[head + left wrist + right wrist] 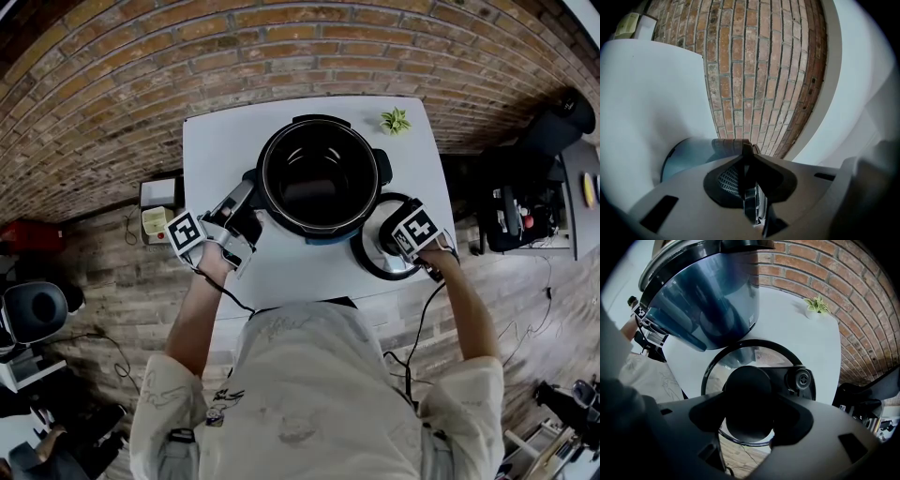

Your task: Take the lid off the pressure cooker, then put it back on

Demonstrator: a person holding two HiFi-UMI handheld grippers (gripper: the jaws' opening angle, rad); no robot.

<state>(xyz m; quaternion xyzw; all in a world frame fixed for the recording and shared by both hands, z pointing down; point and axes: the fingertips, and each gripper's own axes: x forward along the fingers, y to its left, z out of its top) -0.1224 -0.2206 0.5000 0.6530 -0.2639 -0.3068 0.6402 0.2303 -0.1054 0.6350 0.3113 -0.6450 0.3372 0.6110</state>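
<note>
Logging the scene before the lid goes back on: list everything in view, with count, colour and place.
table: 1, white, centre of the head view
pressure cooker: 1, black pot in a blue body, open, mid-table
lid: 1, steel with black rim and knob, flat on the table right of the cooker
plant: 1, green, far right corner of the table
brick wall: 1, red-brown, beyond the table
left hand-held gripper: 1, dark, clamped on the cooker's side handle
right hand-held gripper: 1, dark, closed round the lid's knob
</note>
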